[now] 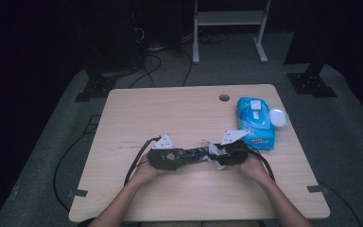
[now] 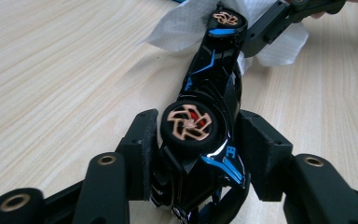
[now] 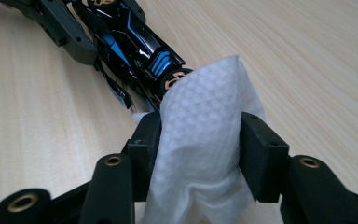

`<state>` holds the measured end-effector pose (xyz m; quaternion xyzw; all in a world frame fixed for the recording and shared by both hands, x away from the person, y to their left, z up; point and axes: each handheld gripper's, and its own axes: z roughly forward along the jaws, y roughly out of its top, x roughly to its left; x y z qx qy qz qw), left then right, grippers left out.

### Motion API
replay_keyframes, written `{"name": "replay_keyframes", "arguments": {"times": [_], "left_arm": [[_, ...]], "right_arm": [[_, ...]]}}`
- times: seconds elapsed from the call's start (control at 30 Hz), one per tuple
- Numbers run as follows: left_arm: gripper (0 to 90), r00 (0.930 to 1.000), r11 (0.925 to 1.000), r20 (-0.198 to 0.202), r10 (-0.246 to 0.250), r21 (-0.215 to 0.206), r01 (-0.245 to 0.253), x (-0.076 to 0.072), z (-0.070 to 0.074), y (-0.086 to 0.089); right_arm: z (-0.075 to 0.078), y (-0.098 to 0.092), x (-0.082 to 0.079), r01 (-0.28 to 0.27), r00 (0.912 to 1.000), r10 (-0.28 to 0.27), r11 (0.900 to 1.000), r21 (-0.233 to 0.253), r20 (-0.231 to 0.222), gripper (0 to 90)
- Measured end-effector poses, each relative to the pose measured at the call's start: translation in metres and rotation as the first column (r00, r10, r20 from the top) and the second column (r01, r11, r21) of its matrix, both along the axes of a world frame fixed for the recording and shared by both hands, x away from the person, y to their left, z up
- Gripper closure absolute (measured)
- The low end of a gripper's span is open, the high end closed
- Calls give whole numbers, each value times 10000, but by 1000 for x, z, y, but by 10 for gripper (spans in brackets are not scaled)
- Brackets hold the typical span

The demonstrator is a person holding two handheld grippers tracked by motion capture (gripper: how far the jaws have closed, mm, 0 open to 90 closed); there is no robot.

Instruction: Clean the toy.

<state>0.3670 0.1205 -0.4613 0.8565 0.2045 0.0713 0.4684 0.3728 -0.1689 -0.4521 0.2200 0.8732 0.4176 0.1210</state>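
The wooden table [image 1: 189, 113] lies under both grippers. The left gripper [image 2: 195, 144] squeezes the black and blue toy car [image 2: 209, 84] between its jaws. Just past the car's far end, the right gripper [image 3: 199, 140] pinches a white wipe [image 3: 205, 135] against the car.

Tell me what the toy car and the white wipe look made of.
Toy car: likely hard plastic, glossy black with blue trim, reflecting light; copper-coloured wheel spokes. White wipe: soft nonwoven fabric or paper, matte, with an embossed dot pattern and limp folds.
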Motion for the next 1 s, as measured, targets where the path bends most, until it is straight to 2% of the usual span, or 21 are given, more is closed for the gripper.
{"name": "replay_keyframes", "arguments": {"times": [0.1,0.13,0.23,0.27,0.33,0.37,0.4,0.43,0.47,0.53,0.57,0.6,0.63,0.67,0.77,0.8,0.83,0.87,0.9,0.97,1.0], "left_arm": [[435,9999,10000,-118,-46,-39,45,-1,2,2],[404,9998,10000,-178,44,-7,-44,0,2,5],[403,9994,10000,-344,8,49,-7,0,0,7],[429,9997,9998,-250,-30,184,35,-1,-1,7],[453,9997,9997,-252,-51,234,57,-1,-2,7],[460,9995,9996,-306,-37,282,45,-1,-3,7],[460,9994,9995,-336,10,302,0,0,-3,6],[460,9994,9995,-336,10,302,0,0,-3,6],[453,9995,9994,-329,17,336,-6,0,-4,6],[446,9995,9992,-305,-15,387,27,-1,-4,6],[441,9997,9992,-262,-30,407,41,-2,-4,5],[441,9997,9992,-220,-56,399,64,-2,-4,5],[442,9997,9992,-220,-56,399,64,-2,-4,5],[448,9997,9992,-242,-50,399,60,-1,-4,5],[452,9996,9988,-271,-32,480,45,-1,-5,4],[483,9997,9987,-236,-3,516,15,-1,-5,4],[495,9997,9987,-236,-3,516,15,-1,-5,4],[508,9996,9993,-288,78,365,-67,-1,-5,4],[511,9996,9993,-288,78,365,-67,-1,-5,4],[517,9994,9996,-345,76,286,-66,-2,-5,3],[531,9993,9996,-362,17,274,-7,-2,-5,2]], "right_arm": [[0,-5,-2,114,9999,-113,9998,134,-118,515],[1,-11,-3,241,9995,-234,9992,321,-214,505],[2,-17,-4,367,9987,-352,9985,406,-374,518],[2,-21,-5,361,9985,-333,9972,649,-433,642],[2,-23,-7,375,9982,-338,9964,759,-499,667],[2,-23,-6,432,9976,-397,9971,624,-573,667],[-4,-22,-5,429,9940,-394,9986,319,-1024,565],[-4,-22,-5,429,9940,-394,9986,319,-1024,565],[-7,-20,-5,468,9930,-463,9989,21,-1087,509],[-8,-19,-7,435,9936,-442,9990,-93,-1036,481],[-8,-17,-9,375,9947,-396,9990,-244,-953,467],[-7,-15,-15,201,9975,-249,9972,-719,-660,466],[-7,-15,-15,201,9975,-249,9972,-719,-660,466],[-7,-14,-19,244,9987,-289,9940,-1065,-410,502],[-9,-15,-21,418,9984,-459,9917,-1215,-317,528],[-11,-20,-20,554,9972,-611,9908,-1232,-430,657],[-11,-20,-20,554,9972,-611,9908,-1232,-430,657],[-13,-25,-19,642,9952,-721,9913,-1149,-659,723],[-13,-25,-19,642,9952,-721,9913,-1149,-659,723],[-13,-29,-16,783,9908,-891,9913,-1054,-1016,762],[-12,-30,-16,869,9898,-984,9901,-1106,-1032,774]]}}
